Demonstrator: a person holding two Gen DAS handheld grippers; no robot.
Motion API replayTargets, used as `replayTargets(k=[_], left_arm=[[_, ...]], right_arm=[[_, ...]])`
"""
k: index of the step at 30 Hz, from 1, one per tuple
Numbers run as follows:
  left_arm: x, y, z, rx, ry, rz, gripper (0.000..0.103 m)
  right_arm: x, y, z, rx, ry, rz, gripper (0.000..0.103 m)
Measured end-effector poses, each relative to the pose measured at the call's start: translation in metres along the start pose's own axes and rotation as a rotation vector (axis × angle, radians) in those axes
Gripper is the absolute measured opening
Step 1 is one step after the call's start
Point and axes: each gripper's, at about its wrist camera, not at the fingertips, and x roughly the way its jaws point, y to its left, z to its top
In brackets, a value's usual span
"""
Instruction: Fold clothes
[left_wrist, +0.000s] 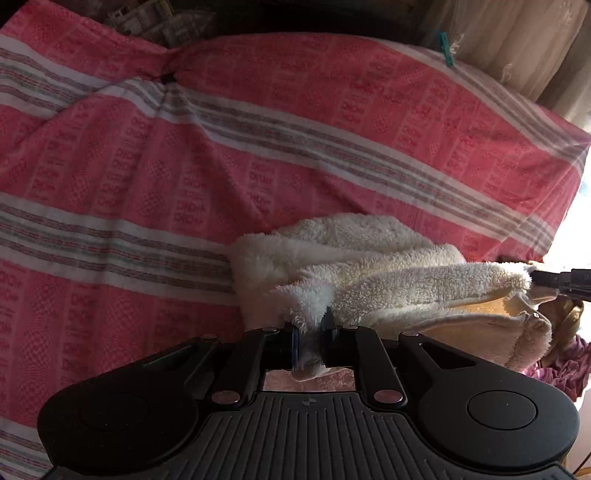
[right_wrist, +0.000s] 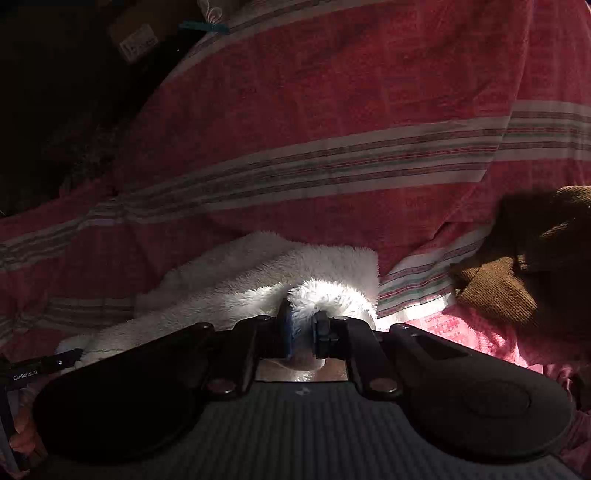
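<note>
The left gripper (left_wrist: 309, 332) has its fingers (left_wrist: 291, 345) closed tight on a tuft of a white fleece garment (left_wrist: 343, 254), pinching a fluffy edge that sticks up between the two pads. In the left wrist view the garment lies at about 4 o'clock from the frame's centre, bunched on a red-and-white striped bedspread (left_wrist: 184, 166) that covers the bed. One band of the fleece stretches out toward 3 o'clock, where the tip of the right gripper (left_wrist: 546, 278) meets its end; below that band a smooth tan lining (left_wrist: 476, 314) shows. A teal clothes peg (left_wrist: 445, 46) sits at the bedspread's far edge at 1 o'clock, next to a pale curtain (left_wrist: 517, 40).

In the right wrist view, the right gripper (right_wrist: 303, 332) also has its fingers (right_wrist: 285, 332) clamped on a lit tuft of the same fleece garment (right_wrist: 258, 269), which spreads from 6 o'clock toward 8 o'clock across the bedspread (right_wrist: 332, 110). The left gripper (right_wrist: 62, 360) shows at 8 o'clock, its tip touching the fleece's far end. A brown knitted garment (right_wrist: 517, 273) lies at 3 o'clock, apart from the fleece, on the bedspread. Part of a hand (right_wrist: 22, 432) shows at the frame's 8 o'clock edge. The upper left of this view is too dark to read.
</note>
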Motion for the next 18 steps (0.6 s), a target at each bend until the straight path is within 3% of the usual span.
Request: replayTargets(k=[2, 9, 14, 18], left_arm=[[0.012, 0.002, 0.018, -0.018, -0.008, 0.019, 0.006], [0.067, 0.003, 0.052, -0.080, 0.072, 0.113, 0.006], [0.105, 0.009, 0.064, -0.127, 0.142, 0.173, 0.008], [0.102, 0.018, 0.065, -0.164, 0.167, 0.147, 0.012]], right_arm=[[0.014, -0.003, 0.014, 0.009, 0.008, -0.012, 0.010], [0.078, -0.017, 0.048, 0.018, 0.087, -0.045, 0.010], [0.129, -0.021, 0.054, -0.007, 0.176, -0.069, 0.012], [0.128, -0.028, 0.056, 0.009, 0.183, -0.014, 0.016]])
